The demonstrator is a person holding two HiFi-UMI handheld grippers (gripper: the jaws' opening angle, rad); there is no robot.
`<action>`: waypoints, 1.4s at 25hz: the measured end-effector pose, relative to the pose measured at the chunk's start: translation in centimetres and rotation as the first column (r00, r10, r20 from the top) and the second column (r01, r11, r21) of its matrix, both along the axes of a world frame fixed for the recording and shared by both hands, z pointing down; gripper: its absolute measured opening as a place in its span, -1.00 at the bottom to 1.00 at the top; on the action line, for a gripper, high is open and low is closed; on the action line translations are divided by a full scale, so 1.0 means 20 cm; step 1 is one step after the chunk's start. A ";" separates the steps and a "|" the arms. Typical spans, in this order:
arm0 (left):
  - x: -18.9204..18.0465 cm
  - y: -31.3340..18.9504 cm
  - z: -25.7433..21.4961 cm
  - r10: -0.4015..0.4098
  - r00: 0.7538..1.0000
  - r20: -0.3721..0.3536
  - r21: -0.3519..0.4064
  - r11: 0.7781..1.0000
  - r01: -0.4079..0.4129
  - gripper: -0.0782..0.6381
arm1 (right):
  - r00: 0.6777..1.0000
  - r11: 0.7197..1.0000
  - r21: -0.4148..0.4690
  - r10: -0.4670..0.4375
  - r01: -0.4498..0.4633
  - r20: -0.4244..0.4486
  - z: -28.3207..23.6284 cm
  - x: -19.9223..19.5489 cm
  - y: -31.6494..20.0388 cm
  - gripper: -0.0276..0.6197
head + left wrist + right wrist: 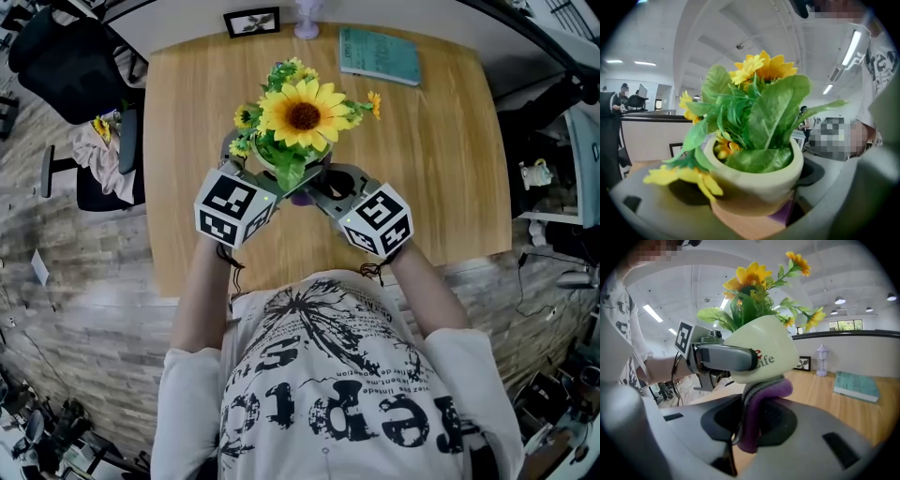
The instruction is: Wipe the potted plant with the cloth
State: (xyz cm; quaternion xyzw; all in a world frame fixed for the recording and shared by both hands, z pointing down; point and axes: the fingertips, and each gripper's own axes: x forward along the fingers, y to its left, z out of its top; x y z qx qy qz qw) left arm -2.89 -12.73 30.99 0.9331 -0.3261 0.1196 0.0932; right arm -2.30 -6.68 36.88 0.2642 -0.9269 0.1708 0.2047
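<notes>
My left tongs (255, 180) are clamped on the pot (759, 180), one jaw lying across its wall just beside the lettering, and they hold it tilted over the near half of the table (441, 169), apparently lifted clear of the wood. My right tongs (754, 427) are clenched on the purple cloth (757, 404), whose folded top is pressed against the pot's underside. So I judge the wiping to be under way, low on the pot, with the leaves (771, 117) not yet touched as far as I can see. Next I would drag the cloth round the wall while the left keeps firm, or turn the pot against the cloth, and take care that the cloth does not slip out of its thin pinch. The right gripper view alone shows the cloth meeting the pot and the left jaw on its wall. The left gripper view shows the rim and leaves close up, with only a purple sliver below. From the head view the sunflower (302, 114) hides nearly all of the pot, but that view places everything over the table, well apart from the book (379, 55) and frame (251, 22) at the far edge.
</notes>
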 end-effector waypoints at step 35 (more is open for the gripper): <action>0.06 0.07 0.51 0.036 0.998 0.049 -0.042 0.999 -0.034 0.69 | 0.890 0.888 0.197 0.441 -0.415 -0.115 0.10 0.66 -0.43 -0.68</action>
